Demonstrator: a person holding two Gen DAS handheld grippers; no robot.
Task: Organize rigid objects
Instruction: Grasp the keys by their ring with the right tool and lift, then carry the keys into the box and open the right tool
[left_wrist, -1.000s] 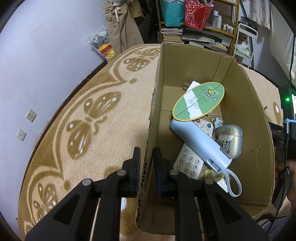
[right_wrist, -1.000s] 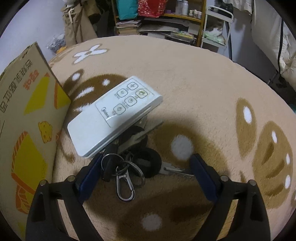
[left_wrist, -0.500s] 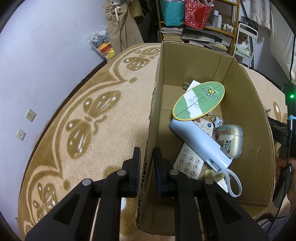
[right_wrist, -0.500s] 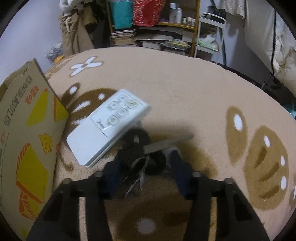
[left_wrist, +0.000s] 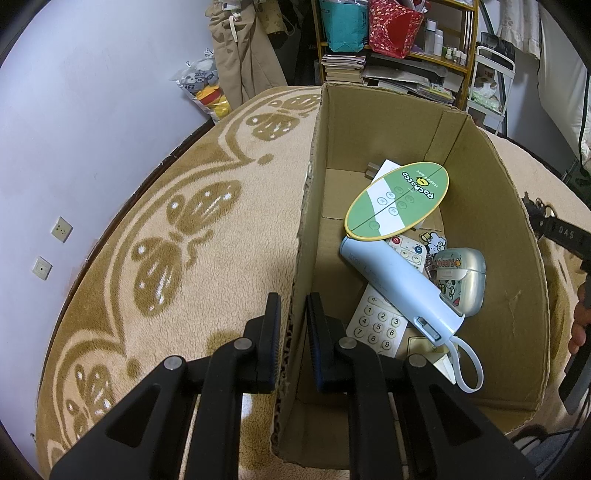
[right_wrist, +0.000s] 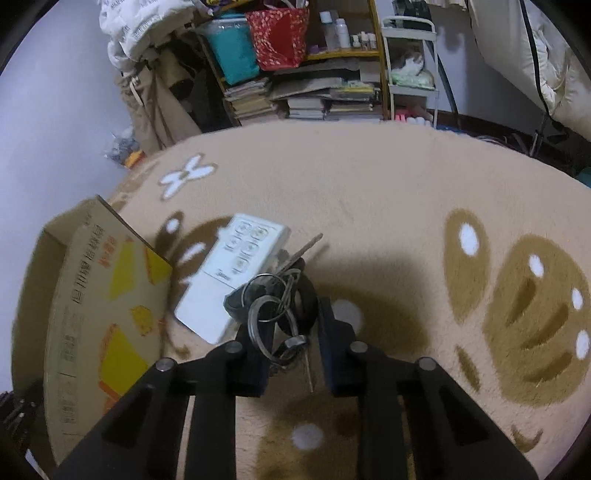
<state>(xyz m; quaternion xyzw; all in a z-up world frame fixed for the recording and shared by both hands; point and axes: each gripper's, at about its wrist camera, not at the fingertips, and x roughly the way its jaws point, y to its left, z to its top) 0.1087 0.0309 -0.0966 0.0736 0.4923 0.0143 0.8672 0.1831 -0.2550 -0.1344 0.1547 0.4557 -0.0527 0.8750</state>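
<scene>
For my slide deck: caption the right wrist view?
Right tongs grip key bunch above rug, white remote beside.

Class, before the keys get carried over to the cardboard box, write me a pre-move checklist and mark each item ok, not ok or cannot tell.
1. Right gripper closed on the key bunch: ok, rings and black fob sit between its fingers.
2. Whole bunch held securely: cannot tell, one key points loosely outward and rings dangle.
3. Bunch clear of the white remote: cannot tell, it overlaps the remote's corner in the right wrist view.
4. Left gripper steadying the cardboard box: ok, its fingers straddle the left wall.
5. Box open on top: ok.
6. Free drop spot inside: ok, bare floor shows along the left wall beside the blue bottle and calculator.
</scene>
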